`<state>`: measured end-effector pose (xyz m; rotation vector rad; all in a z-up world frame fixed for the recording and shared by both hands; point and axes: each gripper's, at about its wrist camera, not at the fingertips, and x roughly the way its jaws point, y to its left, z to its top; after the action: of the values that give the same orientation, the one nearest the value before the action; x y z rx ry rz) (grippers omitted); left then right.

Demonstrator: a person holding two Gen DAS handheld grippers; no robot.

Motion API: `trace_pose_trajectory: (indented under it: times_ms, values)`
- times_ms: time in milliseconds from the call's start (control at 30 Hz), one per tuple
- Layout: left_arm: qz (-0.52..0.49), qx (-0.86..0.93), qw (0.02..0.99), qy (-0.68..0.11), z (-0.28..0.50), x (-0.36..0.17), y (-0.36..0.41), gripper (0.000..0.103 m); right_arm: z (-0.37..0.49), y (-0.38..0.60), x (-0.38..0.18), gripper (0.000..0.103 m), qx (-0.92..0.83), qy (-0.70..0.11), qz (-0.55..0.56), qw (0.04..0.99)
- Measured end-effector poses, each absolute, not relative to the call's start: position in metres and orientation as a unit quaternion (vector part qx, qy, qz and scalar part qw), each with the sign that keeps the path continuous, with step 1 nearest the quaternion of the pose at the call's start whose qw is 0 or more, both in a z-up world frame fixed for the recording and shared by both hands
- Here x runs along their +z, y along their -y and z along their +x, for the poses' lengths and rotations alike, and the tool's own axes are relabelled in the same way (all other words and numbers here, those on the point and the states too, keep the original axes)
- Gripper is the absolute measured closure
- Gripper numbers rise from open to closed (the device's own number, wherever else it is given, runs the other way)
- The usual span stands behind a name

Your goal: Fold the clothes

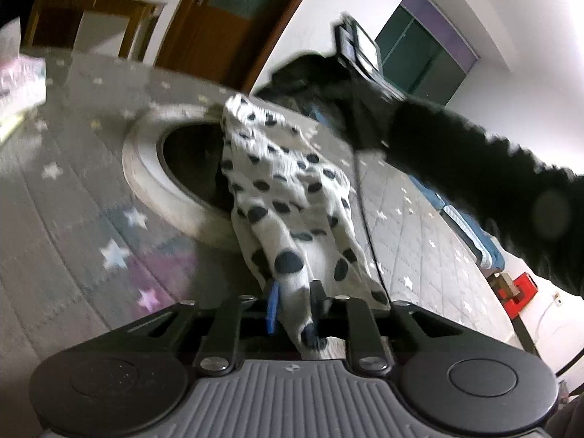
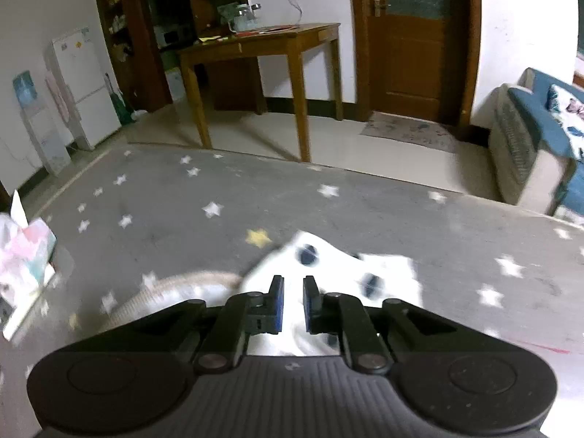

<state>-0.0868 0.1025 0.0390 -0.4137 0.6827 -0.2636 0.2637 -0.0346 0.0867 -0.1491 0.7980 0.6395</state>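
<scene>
Grey star-patterned rug (image 2: 328,200), round basket (image 1: 146,168) on it, wooden table (image 2: 262,42) beyond

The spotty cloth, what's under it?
Under the spotty cloth sits a round pale basket on the grey star rug. The basket's inside looks dark; the cloth covers one side, hiding whatever is in there.

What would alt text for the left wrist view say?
The left gripper is shut on a white, black-spotted cloth stretched up to the right gripper, over a round basket on a grey star-print mat.
</scene>
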Motion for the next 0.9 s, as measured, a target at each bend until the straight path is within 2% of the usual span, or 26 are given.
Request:
trace_pose_trajectory:
  times_ms: [67, 267, 433, 700, 900]
  values:
    - [-0.191, -0.122, 0.919, -0.323, -0.088, 0.046, -0.105, 0.073, 0.257, 0.059, 0.09, 0.084, 0.298, -0.383, -0.077, 0.871]
    - [-0.166, -0.116, 0.931, -0.305, -0.075, 0.064, -0.102, 0.075, 0.237, 0.129, 0.086, 0.082, 0.275, -0.401, -0.083, 0.87]
    - [-0.15, -0.126, 0.934, -0.3, -0.041, 0.074, -0.077, 0.075, 0.22, 0.178, 0.075, 0.082, 0.28, -0.42, -0.036, 0.863]
    - [-0.139, -0.112, 0.92, -0.348, 0.026, 0.059, -0.046, 0.076, 0.171, 0.206, 0.063, 0.082, 0.332, -0.41, -0.051, 0.848]
    - [-0.118, -0.08, 0.912, -0.385, 0.048, 0.035, -0.041, 0.076, 0.161, 0.216, 0.055, 0.082, 0.364, -0.404, -0.052, 0.837]
